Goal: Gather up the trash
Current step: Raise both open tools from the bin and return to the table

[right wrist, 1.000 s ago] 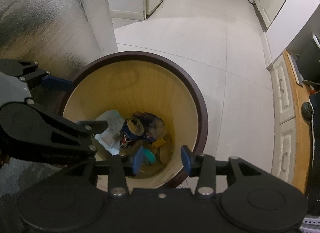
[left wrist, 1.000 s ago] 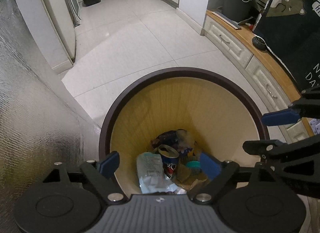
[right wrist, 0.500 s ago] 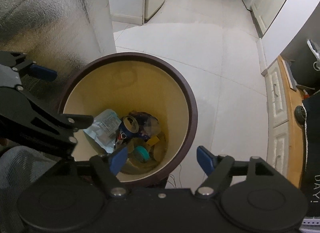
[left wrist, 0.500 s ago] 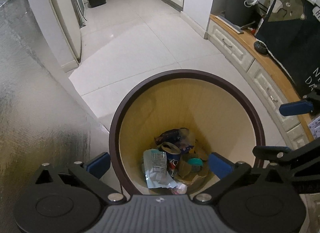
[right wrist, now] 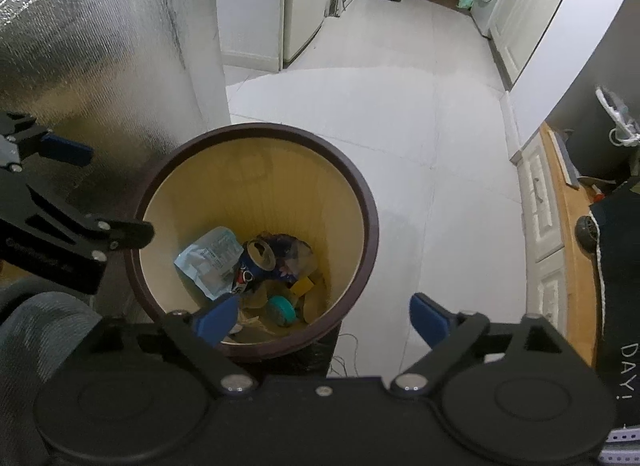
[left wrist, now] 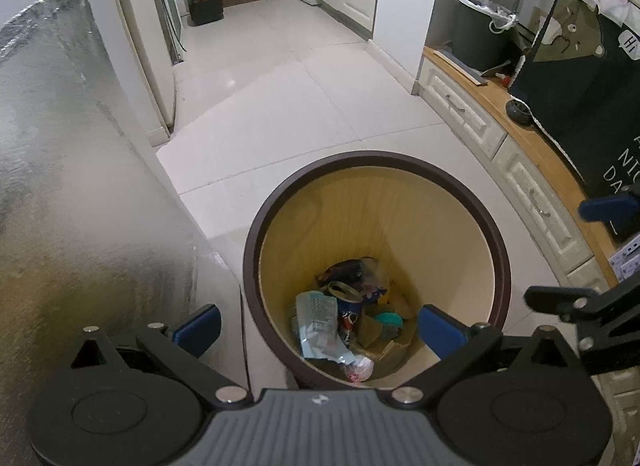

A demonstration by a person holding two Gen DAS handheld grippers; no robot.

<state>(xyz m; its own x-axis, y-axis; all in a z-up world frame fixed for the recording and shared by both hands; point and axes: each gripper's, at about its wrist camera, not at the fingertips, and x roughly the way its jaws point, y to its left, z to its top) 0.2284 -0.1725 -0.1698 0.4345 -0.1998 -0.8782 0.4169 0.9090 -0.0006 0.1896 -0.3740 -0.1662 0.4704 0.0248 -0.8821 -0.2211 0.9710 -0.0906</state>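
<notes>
Both my grippers angled steeply down over round brown-rimmed bin with cream inside [left wrist: 496, 250], standing on pale tiled floor [left wrist: 304, 105]. Left gripper [left wrist: 320, 328] spread wide, nothing between pads. Right gripper [right wrist: 324, 316] jaws have just been opening, now wide, nothing held. Trash at bin bottom: pale blue plastic pouch [left wrist: 320, 324], dented blue drink can [right wrist: 256, 262], teal round lid [right wrist: 282, 310]. Rest of heap jumbled, hard to tell. Silver foil-covered surface [left wrist: 60, 185] beside bin, cut off by frame.
</notes>
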